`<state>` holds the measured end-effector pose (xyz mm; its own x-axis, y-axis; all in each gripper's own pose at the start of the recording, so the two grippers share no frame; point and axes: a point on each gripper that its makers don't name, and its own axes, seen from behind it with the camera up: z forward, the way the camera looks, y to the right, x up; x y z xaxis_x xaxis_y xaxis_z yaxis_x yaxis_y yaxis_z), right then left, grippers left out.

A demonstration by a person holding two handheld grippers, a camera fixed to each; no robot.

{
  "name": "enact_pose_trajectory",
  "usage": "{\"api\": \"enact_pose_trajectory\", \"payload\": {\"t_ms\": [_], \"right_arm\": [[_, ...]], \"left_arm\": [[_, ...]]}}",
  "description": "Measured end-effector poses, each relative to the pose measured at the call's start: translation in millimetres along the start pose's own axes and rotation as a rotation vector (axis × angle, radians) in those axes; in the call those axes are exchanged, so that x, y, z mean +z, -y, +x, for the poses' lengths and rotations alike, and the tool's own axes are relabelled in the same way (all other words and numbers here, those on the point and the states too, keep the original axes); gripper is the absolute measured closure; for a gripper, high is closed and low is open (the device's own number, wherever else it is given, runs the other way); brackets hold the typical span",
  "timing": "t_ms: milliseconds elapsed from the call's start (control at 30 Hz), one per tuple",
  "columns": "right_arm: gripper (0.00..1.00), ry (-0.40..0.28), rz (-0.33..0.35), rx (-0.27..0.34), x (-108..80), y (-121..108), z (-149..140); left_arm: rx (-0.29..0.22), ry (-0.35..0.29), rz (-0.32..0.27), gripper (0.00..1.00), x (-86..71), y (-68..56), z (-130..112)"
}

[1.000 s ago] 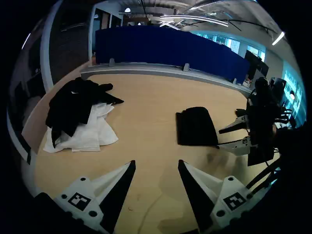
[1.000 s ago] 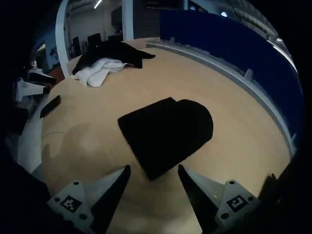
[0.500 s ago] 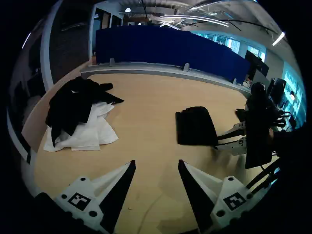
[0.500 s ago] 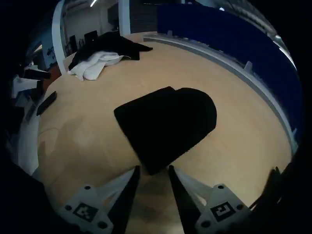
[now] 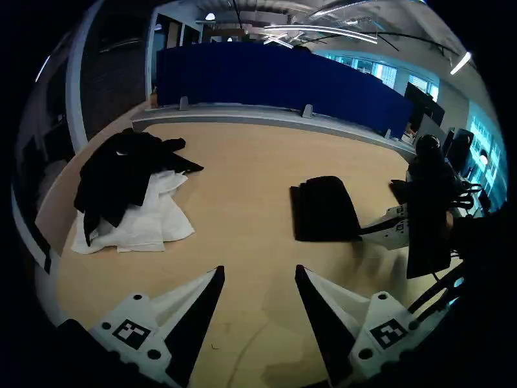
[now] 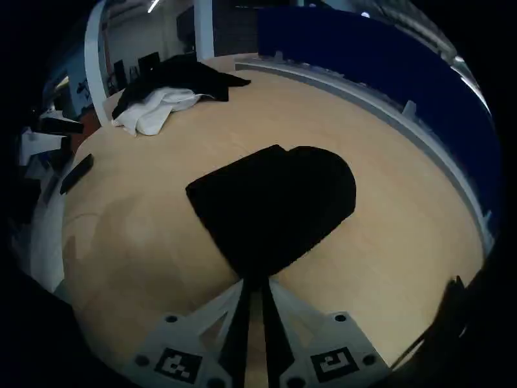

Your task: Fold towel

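Note:
A folded black towel point(image 6: 274, 207) lies flat on the light wooden table point(image 6: 161, 213); it also appears in the left gripper view point(image 5: 323, 208). My right gripper point(image 6: 254, 284) is shut on the towel's near edge. From the left gripper view, that right gripper point(image 5: 362, 234) meets the towel's right edge, held by a person's hand. My left gripper point(image 5: 257, 275) hovers open above bare table, well short of the towel, with nothing between its fingers.
A heap of black and white cloths point(image 5: 132, 194) sits at the table's left; it is far back in the right gripper view point(image 6: 168, 97). A blue partition point(image 5: 278, 81) runs behind the table's far rim. A dark flat object point(image 6: 76, 173) lies near the table edge.
My right gripper moved up to the towel's near edge and closed its fingers on it. The left gripper stayed in place and open.

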<state>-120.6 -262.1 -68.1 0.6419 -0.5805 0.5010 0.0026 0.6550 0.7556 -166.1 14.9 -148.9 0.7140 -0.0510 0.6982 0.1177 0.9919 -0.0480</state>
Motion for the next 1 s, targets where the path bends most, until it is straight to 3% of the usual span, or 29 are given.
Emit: {"api": "enact_pose_trajectory", "payload": {"t_ms": [500, 1000], "right_arm": [[0.92, -0.06, -0.016, -0.034, -21.9, -19, 39], [0.92, -0.201, -0.048, -0.098, -82.6, -38, 125]], "left_arm": [[0.009, -0.016, -0.009, 0.2, 1.7, -4.1, 8], [0.04, -0.067, -0.031, 0.2, -2.4, -11.5, 38]]}}
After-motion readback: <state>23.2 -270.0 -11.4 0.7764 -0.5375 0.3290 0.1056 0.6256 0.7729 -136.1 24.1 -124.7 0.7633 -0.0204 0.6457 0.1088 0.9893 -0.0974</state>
